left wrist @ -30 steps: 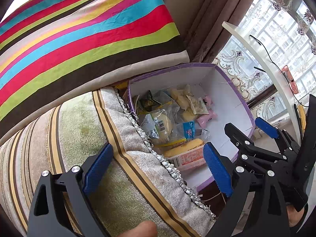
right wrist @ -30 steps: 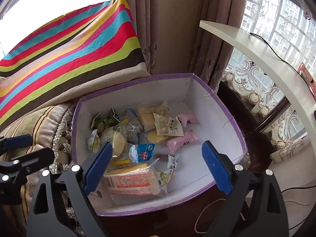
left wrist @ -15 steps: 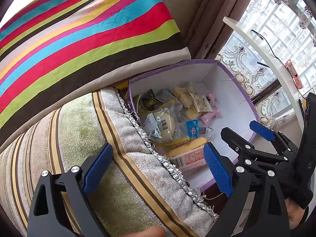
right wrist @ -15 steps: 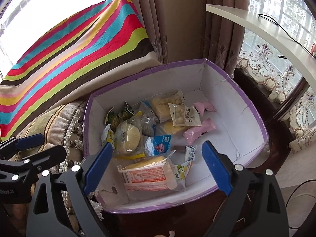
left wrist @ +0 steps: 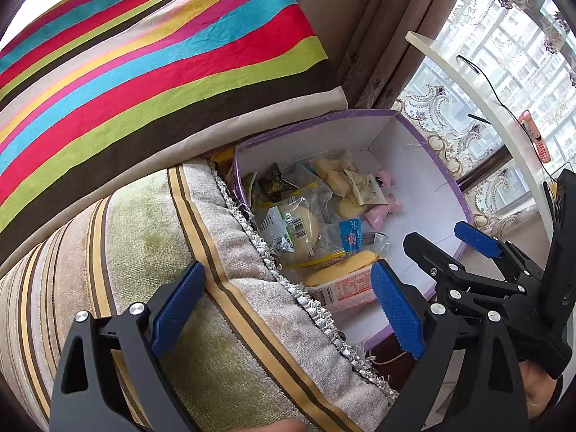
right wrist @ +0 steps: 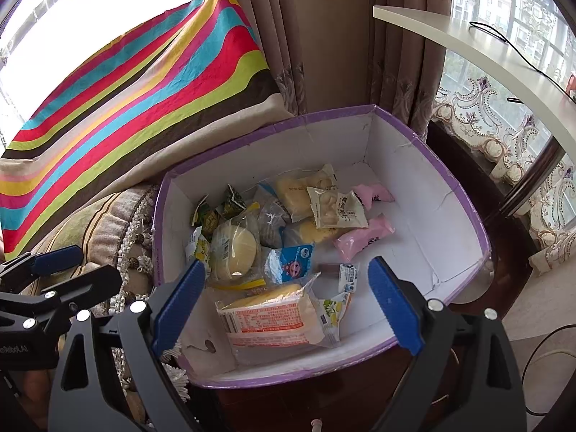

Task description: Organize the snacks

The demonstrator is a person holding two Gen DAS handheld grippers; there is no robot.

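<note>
On the far left the striped cushion (right wrist: pixel 136 82) leans against the curtain (right wrist: pixel 273 28), with the green sofa arm (left wrist: pixel 151 259) and its braided trim below it. The left hand-held gripper (left wrist: pixel 284 309) hovers over that arm, jaws spread wide and holding nothing. Over the last second it has drifted slightly, so the purple-edged box (right wrist: pixel 446 180) now shows more of its inside in the left wrist view.

The right hand-held gripper (right wrist: pixel 284 302), also spread and empty, has moved closer over the box's near rim in that second; the box fills more of its view than before. I judge this an approach toward the contents, though which packet is meant is not settled.

The snacks (right wrist: pixel 273 237) lie loose inside the box, crowded toward its left half: a round yellow bun (right wrist: pixel 235 248), a blue sachet (right wrist: pixel 289 264), and an orange-printed cake pack (right wrist: pixel 270 318) nearest the gripper. Further right lie 2 pink packets (right wrist: pixel 363 239), apart from the pile. They are in the box but unsorted, which fits either tidying under way or packets just dropped in.

The right half of the box floor is bare, giving room. The walls stand high all round, and the white desk (right wrist: pixel 478 50) overhangs far right.
</note>
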